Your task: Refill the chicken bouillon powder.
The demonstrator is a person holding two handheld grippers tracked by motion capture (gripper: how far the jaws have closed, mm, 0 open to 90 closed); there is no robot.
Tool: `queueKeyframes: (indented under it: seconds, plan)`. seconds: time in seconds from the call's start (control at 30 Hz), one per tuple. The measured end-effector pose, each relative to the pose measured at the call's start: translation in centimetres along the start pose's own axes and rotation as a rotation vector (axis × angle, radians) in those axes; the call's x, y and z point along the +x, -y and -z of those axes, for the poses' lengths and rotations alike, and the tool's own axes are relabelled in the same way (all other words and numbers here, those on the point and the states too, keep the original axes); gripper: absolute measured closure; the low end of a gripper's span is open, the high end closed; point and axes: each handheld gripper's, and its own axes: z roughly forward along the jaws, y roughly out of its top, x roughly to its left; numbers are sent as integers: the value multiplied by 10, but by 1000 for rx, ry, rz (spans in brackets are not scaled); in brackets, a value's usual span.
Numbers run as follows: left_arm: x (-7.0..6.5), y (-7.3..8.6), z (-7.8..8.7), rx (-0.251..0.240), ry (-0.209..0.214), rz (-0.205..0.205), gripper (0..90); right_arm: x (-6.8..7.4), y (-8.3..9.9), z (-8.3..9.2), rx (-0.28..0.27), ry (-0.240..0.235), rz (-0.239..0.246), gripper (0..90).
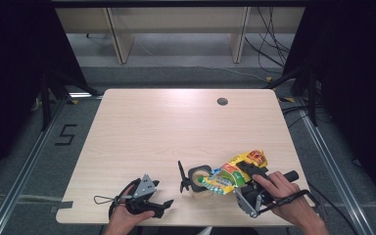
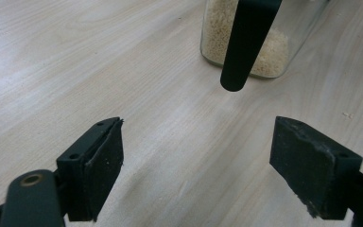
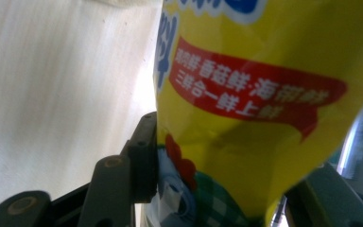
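Two grippers work at the near edge of a pale wooden desk (image 1: 176, 127) in the high view. The left gripper (image 1: 162, 205) lies low by the front edge in the person's left hand (image 1: 125, 215), fingers spread and holding nothing, pointing toward a glass jar (image 1: 200, 182) that stands just to its right. The right gripper (image 1: 247, 196), held in the right hand (image 1: 286, 196), carries a yellow seasoning bag (image 1: 232, 174) that is tipped over so its mouth end lies across the jar's open top. A black jar lid (image 1: 182, 177) hangs upright at the jar's left side. Far back, a small dark hole (image 1: 222, 101) sits in the desk.

From the left gripper view, the two black fingers (image 2: 101, 175) stand wide apart over bare wood with nothing between them. Ahead stands the glass jar (image 2: 260, 52), pale granules lying in its bottom, with a black bar (image 2: 248, 42) hanging in front of it.

From the right gripper view, the yellow bag (image 3: 260, 94), with its red banner of white characters, sits between the fingers (image 3: 144, 161); the left one presses against the bag's side, so the bag is gripped. Light wood shows to the left.
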Motion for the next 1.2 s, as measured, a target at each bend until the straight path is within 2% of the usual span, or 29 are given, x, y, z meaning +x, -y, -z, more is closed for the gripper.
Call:
queueKeyframes:
  seconds: [0.07,0.1,0.17,0.2,0.23,0.27,0.4,0.43,0.47,0.5,0.53,0.57,0.6,0.63,0.67,0.7,0.77,0.8,0.83,0.87,0.9,0.93,0.97,1.0,1.03,1.07,1.1,1.13,1.2]
  plan:
    - [1,0,1,5,-8,-12,176,1,4,-3,-38,-7,-31,535]
    - [0,0,0,5,-11,6,176,1,6,-4,-54,-6,-35,537]
    - [1,0,0,5,-10,4,176,4,9,-4,-60,-29,-102,541]
    - [0,0,0,4,-10,5,176,3,11,-5,-82,-20,-84,543]
    - [0,0,0,4,-10,5,175,4,13,-3,-76,-28,-133,545]
    - [0,0,0,4,-10,6,176,5,16,-4,-93,-33,-157,548]
    - [1,0,0,4,-10,6,176,10,28,-7,-128,-54,-220,556]
    - [1,0,0,4,-10,7,175,12,31,-8,-141,-59,-248,557]
    - [0,0,0,5,-10,6,176,17,33,-7,-131,-77,-329,560]
    - [1,0,0,5,-7,-7,176,16,36,-8,-153,-82,-323,564]
    - [2,0,1,6,-7,-23,176,17,39,-9,-175,-84,-346,566]
    - [2,0,1,6,-7,-20,176,16,41,-11,-201,-73,-326,568]
    - [2,0,1,5,-7,-19,176,19,44,-11,-210,-88,-386,571]
    - [0,0,0,4,-10,8,176,18,47,-12,-233,-84,-368,572]
    - [1,0,0,4,-9,6,176,19,48,-11,-237,-87,-406,573]
    - [1,0,0,3,-9,6,176,19,50,-12,-253,-85,-402,574]
    - [2,0,1,6,-7,-22,176,20,53,-12,-279,-88,-433,575]
    - [1,0,1,6,-6,-19,175,19,54,-13,-294,-82,-435,576]
    - [0,0,0,-2,-3,0,176,22,56,-14,-313,-113,-494,577]
    - [0,0,0,-4,-4,10,176,22,58,-15,-332,-109,-498,577]
    - [1,0,1,-3,-3,-12,176,24,58,-13,-317,-122,-554,578]
    - [0,0,0,4,-10,7,176,25,59,-14,-335,-129,-583,579]
    - [1,0,0,6,-7,-7,176,24,62,-17,-361,-122,-560,581]
    - [2,0,1,6,-7,-21,176,25,65,-17,-362,-124,-595,582]
    - [2,0,1,6,-7,-19,176,25,67,-18,-371,-125,-604,583]
    - [2,0,1,5,-7,-19,176,27,69,-18,-375,-128,-649,584]
    - [0,0,0,2,-10,8,176,27,72,-20,-390,-124,-673,585]
    - [0,0,0,4,-9,8,176,28,76,-21,-403,-134,-694,585]
    - [0,0,1,5,-9,5,176,28,81,-23,-402,-135,-702,587]
